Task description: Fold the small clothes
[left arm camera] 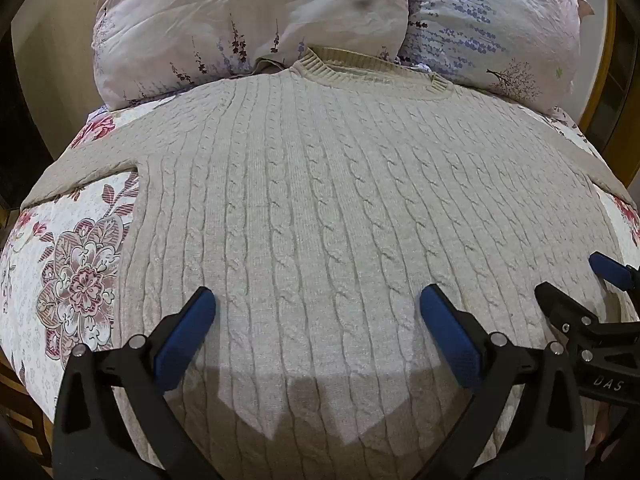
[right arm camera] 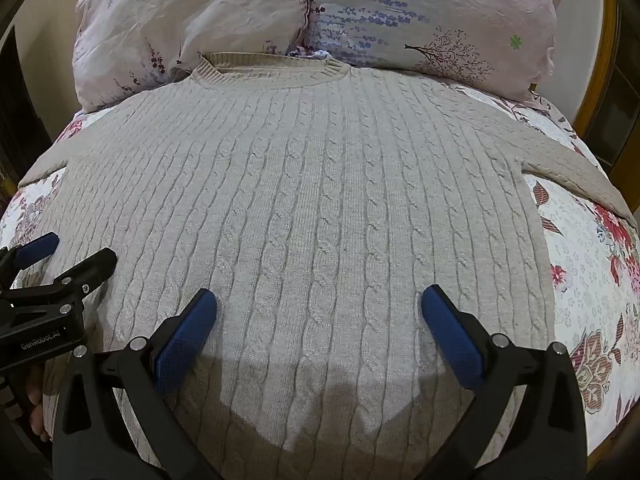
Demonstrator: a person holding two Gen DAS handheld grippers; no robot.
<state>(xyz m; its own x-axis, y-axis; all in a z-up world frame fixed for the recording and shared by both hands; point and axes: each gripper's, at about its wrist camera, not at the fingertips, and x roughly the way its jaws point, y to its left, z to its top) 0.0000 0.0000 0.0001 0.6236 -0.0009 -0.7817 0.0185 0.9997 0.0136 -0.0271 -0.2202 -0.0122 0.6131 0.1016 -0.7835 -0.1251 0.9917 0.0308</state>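
Beyond your fingers you look along a bed (left arm camera: 76,264) covered by a white quilt printed with large pink and maroon flowers. At its far end two pillows lean side by side: a pale pink pillow (left arm camera: 248,20) with purple sprigs on the left, and a lavender-print pillow (left arm camera: 496,28) with a small bare tree on the right. Behind them rises a plain cream wall (left arm camera: 52,60). To the far right a yellowish wooden frame (right arm camera: 598,60) curves upward. Light falls from behind you, casting shadows just ahead of the fingers.

Lying flat on bedspread (left arm camera: 60,260): sweater (left arm camera: 340,200), collar toward two side-by-side pillows (left arm camera: 248,16) behind it.
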